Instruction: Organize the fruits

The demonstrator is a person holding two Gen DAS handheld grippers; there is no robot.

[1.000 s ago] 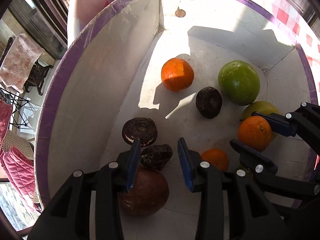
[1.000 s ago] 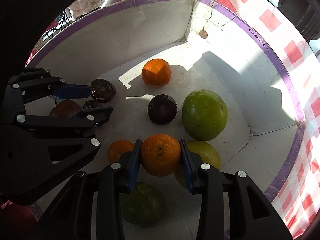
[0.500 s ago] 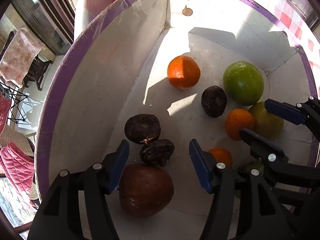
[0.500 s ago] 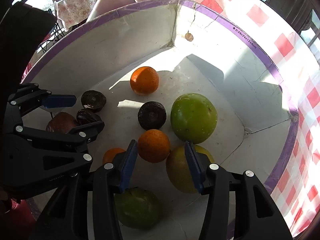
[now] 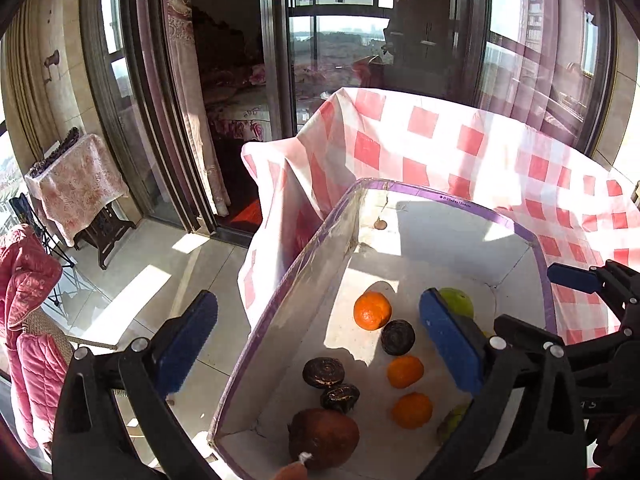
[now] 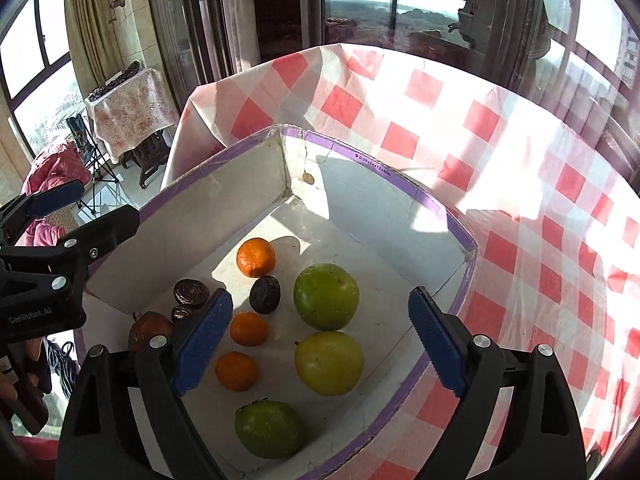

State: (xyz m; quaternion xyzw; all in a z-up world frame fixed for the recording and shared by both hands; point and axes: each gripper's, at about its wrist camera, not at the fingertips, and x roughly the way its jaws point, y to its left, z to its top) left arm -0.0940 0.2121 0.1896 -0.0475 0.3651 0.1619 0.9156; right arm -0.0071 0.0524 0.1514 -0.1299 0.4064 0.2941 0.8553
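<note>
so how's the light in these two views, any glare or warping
Right wrist: hard sun washes out the checked cloth at right; the box wall shades part of its floor. Left wrist: cloth glares, the glass door shows reflections. Both bend straight edges, fisheye.

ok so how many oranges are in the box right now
3. One orange sits toward the far corner of the box; a second lies mid-floor beside a dark fruit; the third is nearest the camera. Nothing suggests another is hidden.
</note>
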